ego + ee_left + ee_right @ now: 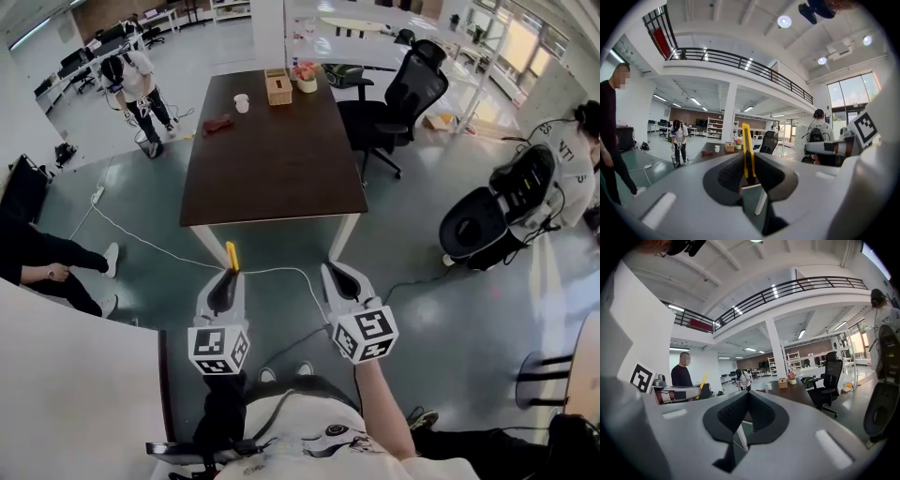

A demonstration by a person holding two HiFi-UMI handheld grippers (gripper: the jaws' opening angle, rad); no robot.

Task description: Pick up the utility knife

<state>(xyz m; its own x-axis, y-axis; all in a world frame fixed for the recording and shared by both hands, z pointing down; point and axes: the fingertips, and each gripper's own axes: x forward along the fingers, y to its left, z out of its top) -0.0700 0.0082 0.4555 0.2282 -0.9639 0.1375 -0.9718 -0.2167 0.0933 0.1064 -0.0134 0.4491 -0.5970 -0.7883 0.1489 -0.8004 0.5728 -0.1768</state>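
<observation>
The yellow utility knife (pixel 232 256) stands upright between the pads of my left gripper (pixel 228 273), its end poking out past the jaw tips. In the left gripper view the knife (pixel 748 152) is a thin yellow bar pinched between the two black pads of that gripper (pixel 749 161). My right gripper (pixel 334 274) is level beside it on the right, its jaws shut with nothing between them (pixel 747 395). Both grippers hang in the air over the floor, short of the dark table's near edge. The right gripper view shows the knife (pixel 701 380) off to its left.
A dark brown table (pixel 272 169) stands ahead, with a tissue box (pixel 277 87), a flower pot (pixel 307 79), a cup (pixel 242 102) and a red object (pixel 217 124) at its far end. A white cable (pixel 141 239) crosses the floor. Black office chairs (pixel 403 94) are on the right, people on both sides.
</observation>
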